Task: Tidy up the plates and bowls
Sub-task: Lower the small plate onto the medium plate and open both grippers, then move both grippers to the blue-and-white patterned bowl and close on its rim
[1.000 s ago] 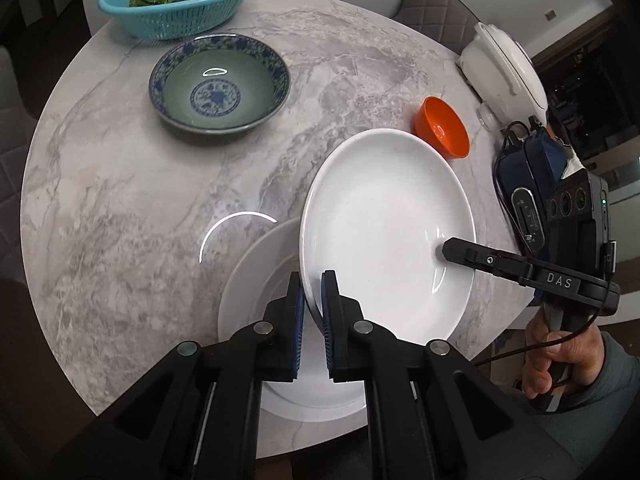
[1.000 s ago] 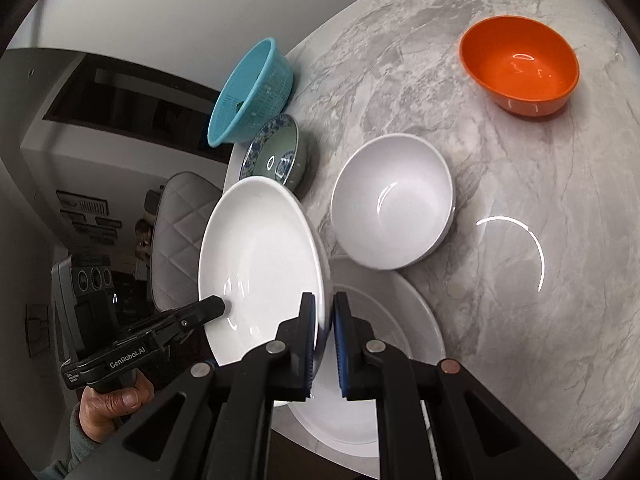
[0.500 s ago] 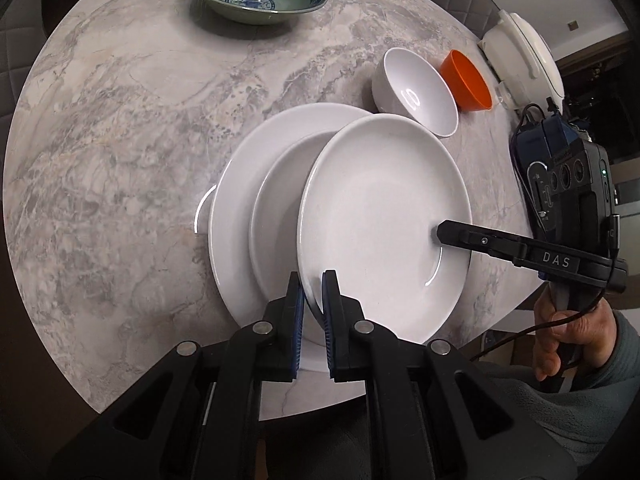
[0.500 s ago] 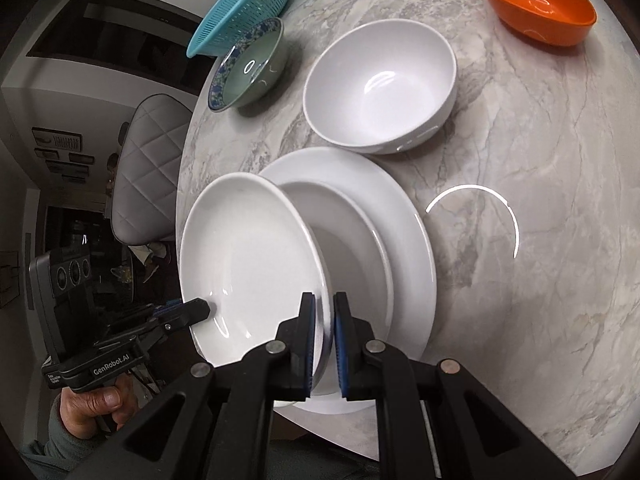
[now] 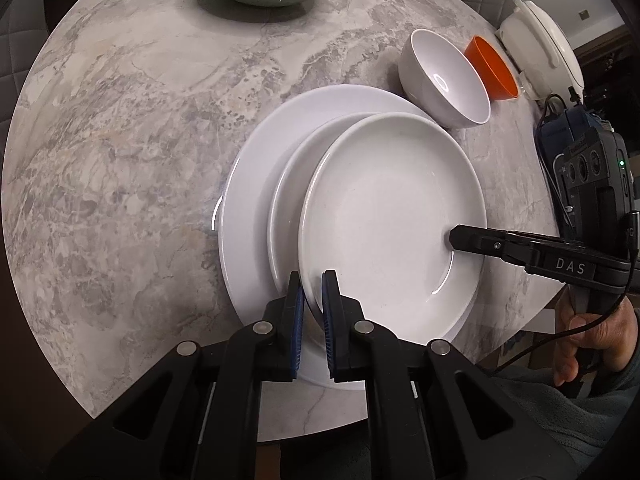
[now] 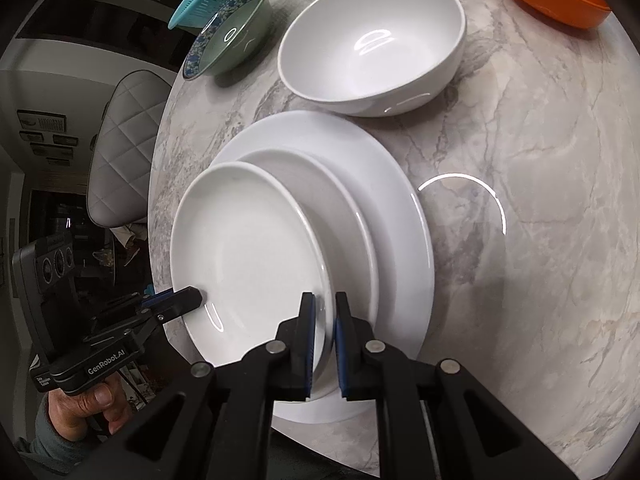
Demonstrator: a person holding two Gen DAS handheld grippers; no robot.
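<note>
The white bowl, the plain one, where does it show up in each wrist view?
Left wrist: white bowl upper right, beside the orange bowl.
Right wrist: white bowl top centre, just beyond the stacked plates.
Shared landmark: the large white plate at the bottom of the stack.

Overhead ring light, strong fisheye warp

A curved ring-lamp glare sits on the marble table (image 6: pixel 520 240) and inside the white bowl (image 6: pixel 372 40); plates cast soft shadows, focus is sharp, room edges fall dark and bend into a black vignette.
</note>
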